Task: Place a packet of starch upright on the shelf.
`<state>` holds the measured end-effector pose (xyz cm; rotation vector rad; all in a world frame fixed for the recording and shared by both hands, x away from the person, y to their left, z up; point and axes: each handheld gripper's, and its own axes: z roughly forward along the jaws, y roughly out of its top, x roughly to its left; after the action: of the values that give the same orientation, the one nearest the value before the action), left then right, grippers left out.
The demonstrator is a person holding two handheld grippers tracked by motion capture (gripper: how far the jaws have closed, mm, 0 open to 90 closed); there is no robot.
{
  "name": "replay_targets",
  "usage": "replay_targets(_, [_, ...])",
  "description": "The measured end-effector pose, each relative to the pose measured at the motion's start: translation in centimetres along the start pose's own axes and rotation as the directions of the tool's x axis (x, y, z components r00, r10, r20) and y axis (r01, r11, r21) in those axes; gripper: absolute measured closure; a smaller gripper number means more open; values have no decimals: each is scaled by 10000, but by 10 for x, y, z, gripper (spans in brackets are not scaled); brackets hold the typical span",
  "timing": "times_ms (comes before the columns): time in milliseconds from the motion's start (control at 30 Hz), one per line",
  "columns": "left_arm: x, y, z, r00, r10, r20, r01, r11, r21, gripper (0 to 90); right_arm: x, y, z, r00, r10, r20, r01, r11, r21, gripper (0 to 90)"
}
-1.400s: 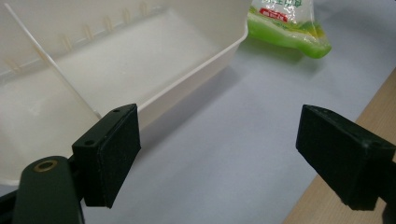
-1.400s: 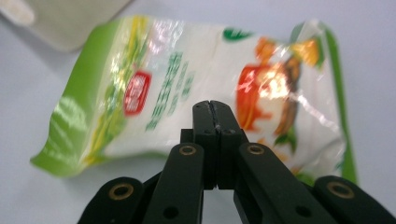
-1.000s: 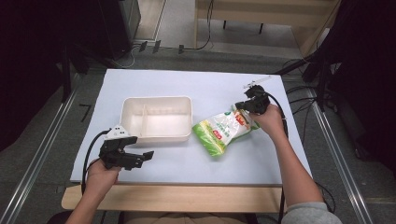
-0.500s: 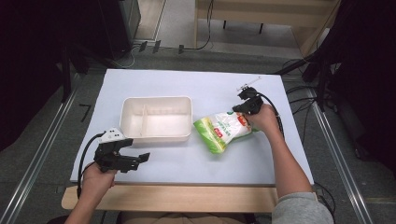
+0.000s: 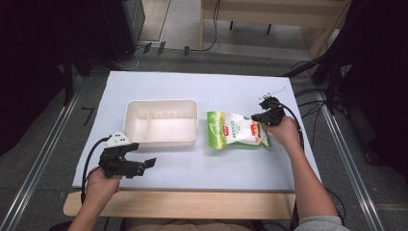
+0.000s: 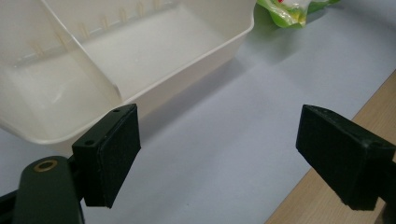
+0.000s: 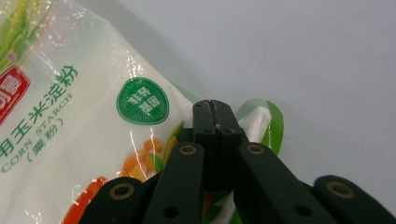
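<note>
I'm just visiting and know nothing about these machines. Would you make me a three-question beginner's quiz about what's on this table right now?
1. True or false: the left gripper has its jaws wide apart with nothing between them.
2. Which item is the right gripper clamped on? A) the cream tray B) the corn starch bag C) a cable
3. Fill in: the cream tray is split by a divider into ___ compartments, and nothing lies in either.

Key
1. True.
2. B: its jaws are pressed together on an edge of the corn starch bag, which lies on the table right of the tray.
3. Two.
</note>
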<state>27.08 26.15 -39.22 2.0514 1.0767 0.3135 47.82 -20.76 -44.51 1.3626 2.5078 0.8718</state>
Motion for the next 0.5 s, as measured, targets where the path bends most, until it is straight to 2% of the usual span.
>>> replay_targets(300, [0, 3, 2, 9999, 51, 129, -50, 10000, -43, 147, -1, -23, -17, 9976, 672, -174, -673, 9977, -83, 900])
replay_targets(500, [-1, 6, 5, 9996, 137, 246, -137, 9999, -38, 147, 5, -36, -28, 9982, 600, -42, -599, 9982, 46, 900])
